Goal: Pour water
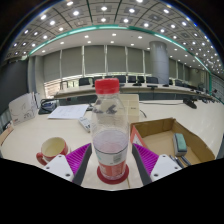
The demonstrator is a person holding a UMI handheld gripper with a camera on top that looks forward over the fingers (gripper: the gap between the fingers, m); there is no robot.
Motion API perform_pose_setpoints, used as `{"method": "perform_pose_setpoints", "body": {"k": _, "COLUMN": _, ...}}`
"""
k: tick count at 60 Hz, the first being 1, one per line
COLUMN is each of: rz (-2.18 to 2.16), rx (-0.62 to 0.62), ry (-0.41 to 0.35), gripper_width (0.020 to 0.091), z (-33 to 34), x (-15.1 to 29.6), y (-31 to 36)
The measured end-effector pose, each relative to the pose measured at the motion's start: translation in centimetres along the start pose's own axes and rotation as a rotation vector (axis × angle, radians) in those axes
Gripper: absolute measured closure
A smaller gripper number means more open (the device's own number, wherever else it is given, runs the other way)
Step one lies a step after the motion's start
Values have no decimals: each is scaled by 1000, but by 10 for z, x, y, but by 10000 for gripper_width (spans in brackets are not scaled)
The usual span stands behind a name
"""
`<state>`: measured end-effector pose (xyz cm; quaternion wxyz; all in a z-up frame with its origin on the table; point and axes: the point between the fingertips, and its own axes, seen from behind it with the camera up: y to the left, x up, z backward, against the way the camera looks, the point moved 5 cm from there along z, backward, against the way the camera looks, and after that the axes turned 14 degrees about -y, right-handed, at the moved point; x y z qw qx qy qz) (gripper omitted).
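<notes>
While it stands upright at the centre of the frame, the clear plastic bottle with a red screw cap [109, 125] fills the space between the gripper's [111, 160] two fingers. Its lower part shows a dark reddish band, and its base sits low in the middle of the frame on something red that cannot be made out clearly. The magenta pads [79, 156] on the fingers' inner faces lie close along the bottle's two sides at its lower half; whether they press on it or leave a slight gap cannot be told.

Left of the bottle, in the lower left of the frame, a small pink ceramic cup [52, 150] rests on the pale round tabletop [30, 138], just beside the left finger and apart from the bottle. Right of the bottle, in the lower right, an open brown cardboard box [172, 137] sits on the same tabletop, with a greenish object [181, 144] inside near its far end. Beyond the bottle, left of centre, white sheets of paper [68, 112] lie on the table, and a white box-like item [23, 106] stands further to the left. Behind these, across the middle of the frame, long office desks [160, 97] stretch toward a row of windows [105, 60]. Across the top, a ceiling with rows of small round lights [104, 15] curves overhead.
</notes>
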<state>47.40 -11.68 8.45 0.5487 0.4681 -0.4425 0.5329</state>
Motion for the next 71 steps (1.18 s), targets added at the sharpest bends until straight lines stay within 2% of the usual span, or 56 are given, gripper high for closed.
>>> {"method": "perform_pose_setpoints", "body": {"k": 5, "rz": -2, "rx": -41, "ry": 34, "gripper_width": 237, "z": 21, "x": 6, "y": 3}}
{"method": "perform_pose_setpoints", "body": {"k": 15, "rz": 32, "rx": -108, "ry": 76, "gripper_width": 249, "z": 80, "x": 30, "y": 20}}
{"method": "perform_pose_setpoints", "body": {"k": 32, "rz": 9, "rx": -142, "ry": 111, "gripper_width": 248, "z": 202, "x": 94, "y": 117}}
{"method": "perform_pose_setpoints", "body": {"k": 44, "rz": 16, "rx": -157, "ry": 139, "gripper_width": 247, "z": 263, "x": 114, "y": 183}}
{"method": "perform_pose_setpoints", "body": {"k": 56, "rz": 52, "rx": -130, "ry": 150, "gripper_width": 245, "z": 299, "x": 122, "y": 229}}
{"method": "perform_pose_setpoints", "body": {"k": 71, "rz": 112, "rx": -127, "ry": 153, "gripper_width": 247, "z": 310, "x": 121, "y": 241}}
